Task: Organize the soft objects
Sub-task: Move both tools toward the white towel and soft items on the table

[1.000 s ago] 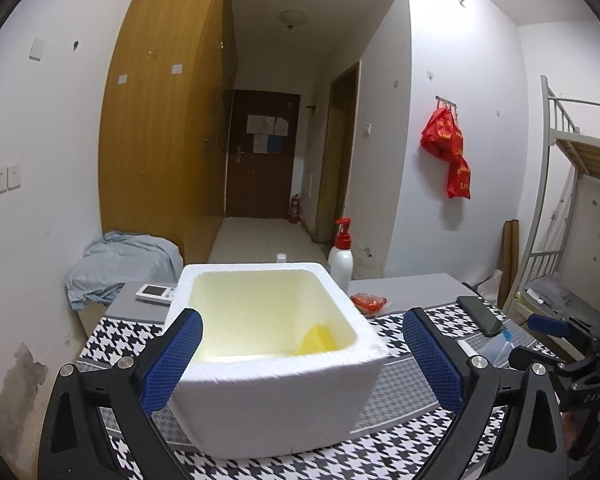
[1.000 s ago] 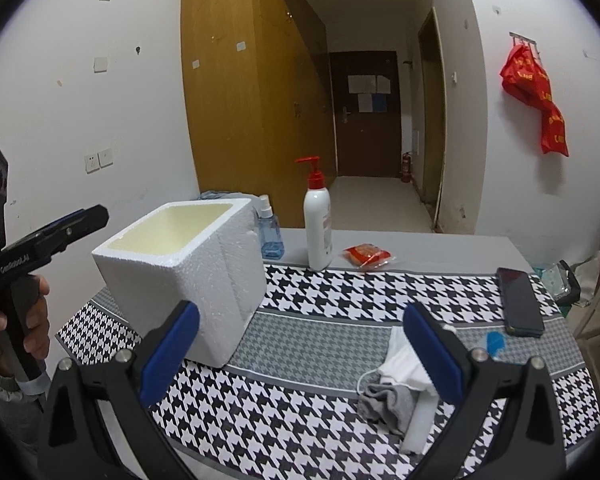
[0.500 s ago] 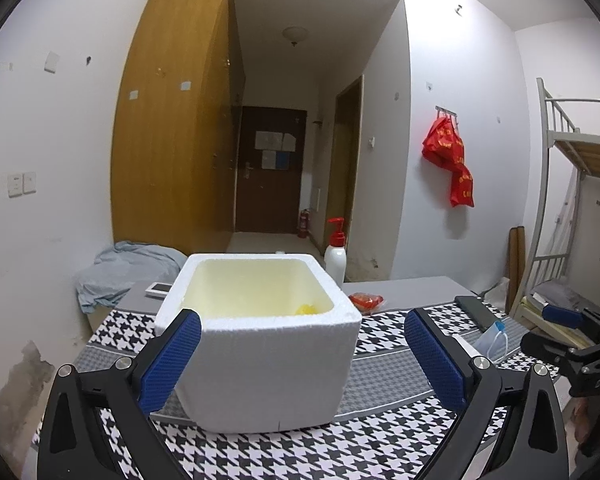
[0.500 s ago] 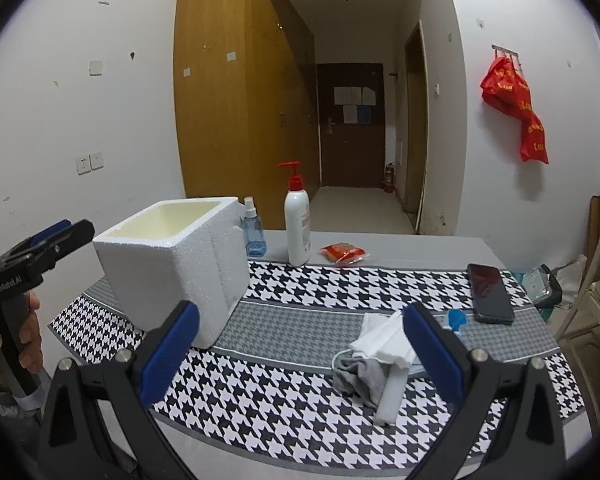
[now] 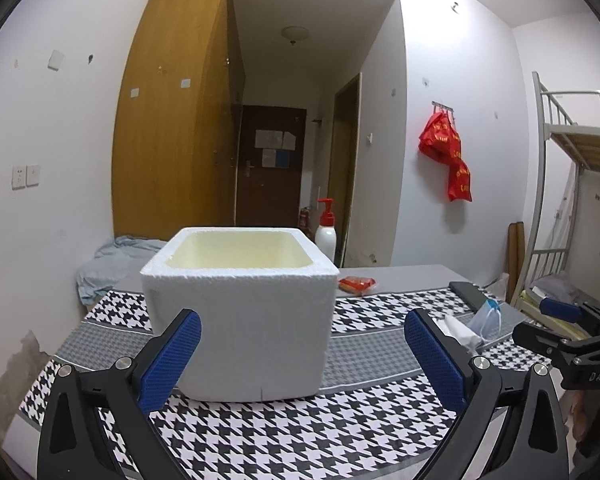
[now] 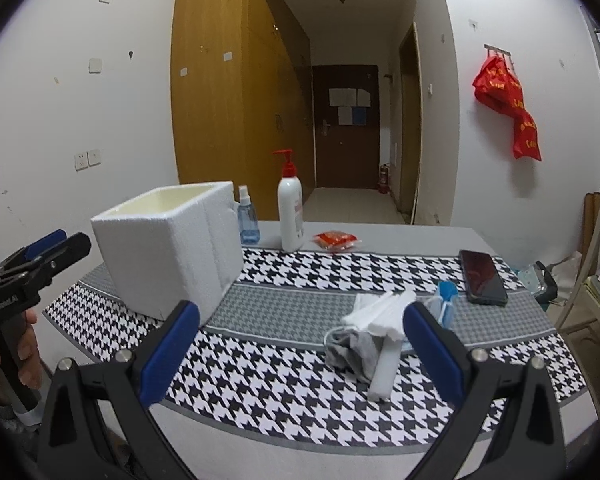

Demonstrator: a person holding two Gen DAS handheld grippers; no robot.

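A white foam box (image 5: 240,312) (image 6: 168,248) stands open-topped on the houndstooth cloth. My left gripper (image 5: 300,352) is open, just in front of the box and empty. My right gripper (image 6: 300,348) is open and empty too, held back from the table's near edge. A small pile lies ahead of its right finger: a grey sock (image 6: 350,350), white face masks (image 6: 380,312) and a white foam strip (image 6: 388,368). A blue-edged mask (image 5: 486,314) (image 6: 444,300) lies beside the pile. What is inside the box is hidden from both views.
A red-pump lotion bottle (image 6: 290,216), a blue spray bottle (image 6: 247,222) and a red packet (image 6: 336,239) stand at the back. A black phone (image 6: 482,276) lies at the right. A bunk bed frame (image 5: 560,168) stands to the right. A hand (image 6: 8,356) holds the left gripper.
Both grippers have pulled back and dropped lower. The box's inside and the yellow thing in it have gone out of sight. The pile now lies farther ahead of the right gripper.
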